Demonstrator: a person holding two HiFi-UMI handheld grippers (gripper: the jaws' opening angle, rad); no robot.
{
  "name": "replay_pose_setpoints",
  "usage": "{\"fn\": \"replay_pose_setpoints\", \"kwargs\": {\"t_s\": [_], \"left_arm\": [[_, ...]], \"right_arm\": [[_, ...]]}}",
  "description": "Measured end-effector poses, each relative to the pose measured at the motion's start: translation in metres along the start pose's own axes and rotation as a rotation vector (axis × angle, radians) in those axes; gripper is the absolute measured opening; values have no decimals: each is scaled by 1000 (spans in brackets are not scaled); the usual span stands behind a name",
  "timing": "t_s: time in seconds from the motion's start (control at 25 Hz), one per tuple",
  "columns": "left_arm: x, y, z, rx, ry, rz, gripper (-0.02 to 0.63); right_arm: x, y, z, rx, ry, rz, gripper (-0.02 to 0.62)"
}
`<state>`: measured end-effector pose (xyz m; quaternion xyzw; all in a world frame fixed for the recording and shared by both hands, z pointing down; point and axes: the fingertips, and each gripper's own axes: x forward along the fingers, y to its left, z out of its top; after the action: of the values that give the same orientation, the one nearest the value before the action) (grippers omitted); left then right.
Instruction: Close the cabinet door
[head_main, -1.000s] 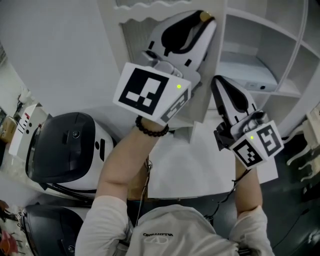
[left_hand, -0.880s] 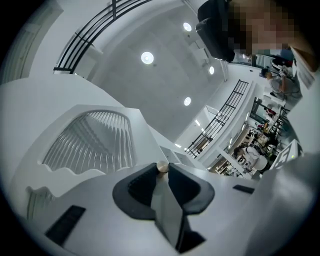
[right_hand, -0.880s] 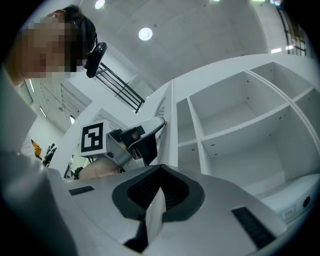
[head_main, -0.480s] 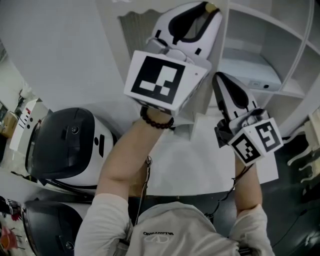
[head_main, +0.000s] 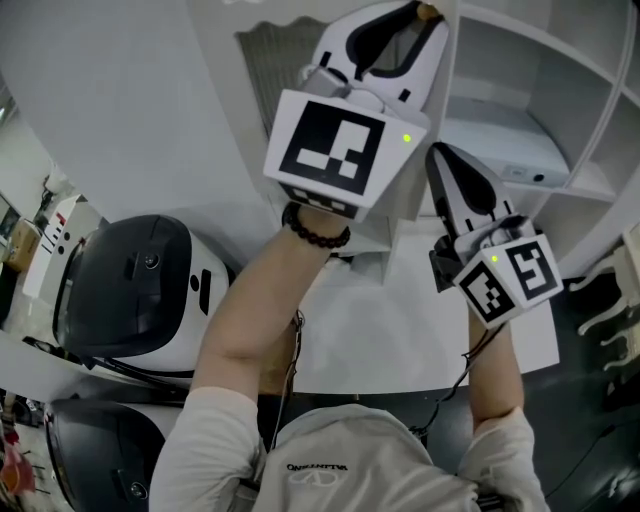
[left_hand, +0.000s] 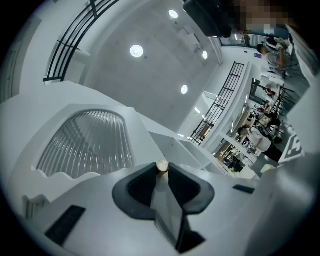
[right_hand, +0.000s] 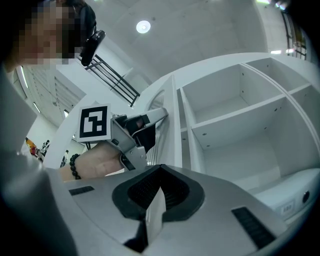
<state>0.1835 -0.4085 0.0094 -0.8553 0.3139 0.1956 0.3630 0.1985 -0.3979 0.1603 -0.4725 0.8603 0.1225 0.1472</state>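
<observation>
The white cabinet door (head_main: 262, 120) has a ribbed pane (head_main: 278, 62) and stands partly open, hinged at the left of the open shelves (head_main: 520, 130). My left gripper (head_main: 425, 14) is shut on the door's small round beige knob (left_hand: 162, 165) at the door's free edge. In the left gripper view the ribbed pane (left_hand: 87, 145) lies left of the jaws. My right gripper (head_main: 438, 152) is lower, in front of the shelves, jaws together with nothing in them. The right gripper view shows the left gripper (right_hand: 160, 114) at the door's edge (right_hand: 174, 125).
The cabinet's white shelves (right_hand: 235, 115) are open, with a small white box (head_main: 525, 172) on a lower one. Two black-and-white rounded machines (head_main: 130, 290) sit at the left. A white flat surface (head_main: 400, 330) lies below my arms; dark floor shows at the right.
My left gripper has carried the knob to the right, swinging the door toward the shelves, and its marker cube has rolled. The right gripper has barely shifted.
</observation>
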Motion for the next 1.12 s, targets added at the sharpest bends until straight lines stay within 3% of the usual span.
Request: {"fn": "replay_pose_setpoints", "kwargs": {"t_s": [1.12], "left_arm": [[29,12,-36,54,139,42,77]], "right_arm": [[27,-29,-35,38,22,1,11]]}}
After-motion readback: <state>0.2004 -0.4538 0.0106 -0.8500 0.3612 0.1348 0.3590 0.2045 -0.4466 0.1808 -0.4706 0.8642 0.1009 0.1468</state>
